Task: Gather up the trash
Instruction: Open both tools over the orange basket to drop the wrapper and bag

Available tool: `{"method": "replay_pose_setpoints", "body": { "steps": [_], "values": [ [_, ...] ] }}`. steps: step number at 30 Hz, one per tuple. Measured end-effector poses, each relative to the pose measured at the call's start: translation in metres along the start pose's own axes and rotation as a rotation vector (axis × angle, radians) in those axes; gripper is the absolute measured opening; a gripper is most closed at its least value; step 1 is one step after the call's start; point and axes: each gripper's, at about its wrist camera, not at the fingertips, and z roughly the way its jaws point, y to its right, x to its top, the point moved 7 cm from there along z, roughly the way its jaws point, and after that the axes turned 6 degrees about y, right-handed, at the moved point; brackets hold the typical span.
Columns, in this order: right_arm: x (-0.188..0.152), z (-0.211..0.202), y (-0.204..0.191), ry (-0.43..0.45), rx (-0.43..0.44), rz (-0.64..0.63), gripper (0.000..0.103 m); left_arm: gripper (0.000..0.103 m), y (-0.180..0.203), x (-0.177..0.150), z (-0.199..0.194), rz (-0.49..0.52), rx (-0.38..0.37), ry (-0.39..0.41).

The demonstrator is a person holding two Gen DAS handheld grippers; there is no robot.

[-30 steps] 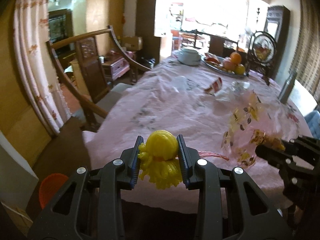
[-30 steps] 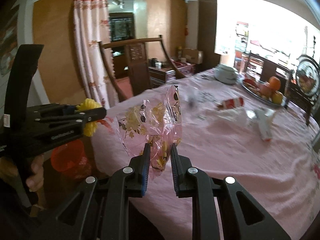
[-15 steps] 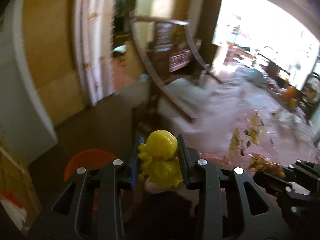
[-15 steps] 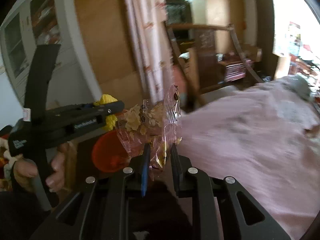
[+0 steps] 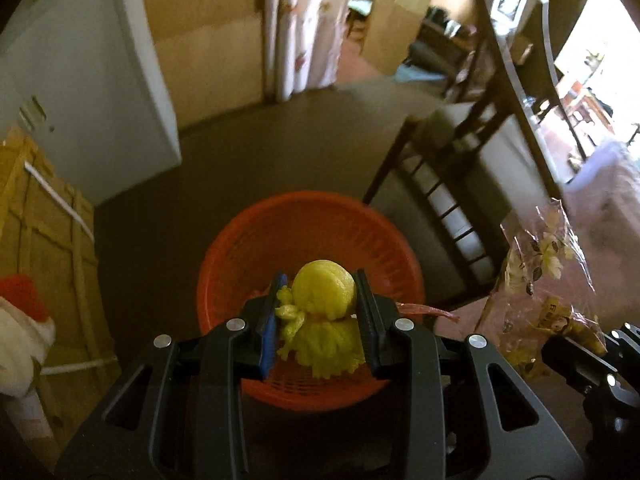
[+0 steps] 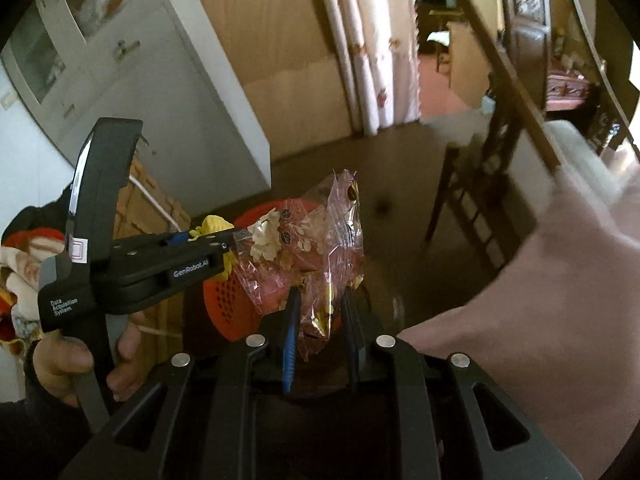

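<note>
A crumpled yellow wrapper (image 5: 324, 300) is pinched in my left gripper (image 5: 320, 312), which is shut on it and hangs straight above the orange mesh waste basket (image 5: 308, 232) on the floor. My right gripper (image 6: 320, 312) is shut on a clear pink plastic bag with flower print (image 6: 304, 248); that bag also shows at the right of the left wrist view (image 5: 540, 276). In the right wrist view the left gripper (image 6: 208, 248) juts in from the left, held by a hand (image 6: 60, 360), with the basket (image 6: 228, 304) partly hidden behind the bag.
A dark wooden chair (image 5: 460, 184) stands right of the basket. The pink tablecloth (image 6: 560, 312) drapes down at the right. A white cabinet (image 5: 100, 92) and a yellow wooden crate (image 5: 44, 264) stand at the left. Curtains (image 6: 372, 60) hang at the back.
Both grippers have swung left away from the table and tipped down toward the floor. The orange basket now lies directly under the left gripper. Both still hold their trash.
</note>
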Motion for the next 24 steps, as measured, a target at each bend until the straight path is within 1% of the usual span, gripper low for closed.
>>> {"method": "replay_pose_setpoints", "body": {
  "steps": [2,6,10,12,13,14,15,17,18,19,20,24],
  "values": [
    [-0.002,0.015,-0.004,-0.026,0.004,-0.008,0.02,0.035,-0.011,-0.007,0.014,-0.01,0.014,-0.033],
    [-0.005,0.039,-0.009,-0.073,0.011,-0.029,0.02,0.035,-0.019,-0.017,0.036,-0.013,0.04,-0.086],
    [-0.015,0.061,-0.008,-0.12,0.013,-0.026,0.021,0.036,-0.022,-0.024,0.052,-0.026,0.058,-0.121],
    [-0.017,0.069,-0.007,-0.139,0.017,-0.018,0.024,0.036,-0.021,-0.024,0.056,-0.021,0.069,-0.131],
    [-0.019,0.073,-0.007,-0.148,0.025,-0.012,0.025,0.039,-0.021,-0.024,0.056,-0.017,0.072,-0.133],
    [-0.019,0.077,-0.007,-0.153,0.032,-0.011,0.028,0.045,-0.021,-0.023,0.058,-0.015,0.079,-0.135],
    [-0.02,0.08,-0.008,-0.154,0.035,-0.011,0.03,0.049,-0.021,-0.022,0.058,-0.015,0.086,-0.135],
    [-0.022,0.083,-0.009,-0.152,0.033,-0.013,0.043,0.068,-0.022,-0.019,0.055,-0.018,0.094,-0.122],
    [-0.022,0.083,-0.009,-0.148,0.038,-0.013,0.043,0.072,-0.022,-0.017,0.053,-0.019,0.093,-0.115],
    [-0.022,0.082,-0.009,-0.142,0.041,-0.01,0.046,0.08,-0.021,-0.015,0.05,-0.018,0.094,-0.106],
    [-0.023,0.081,-0.009,-0.14,0.044,-0.005,0.048,0.085,-0.021,-0.014,0.049,-0.014,0.1,-0.101],
    [-0.023,0.073,-0.004,-0.133,0.049,0.012,0.05,0.088,-0.018,-0.011,0.046,0.009,0.122,-0.087]
  ]
}}
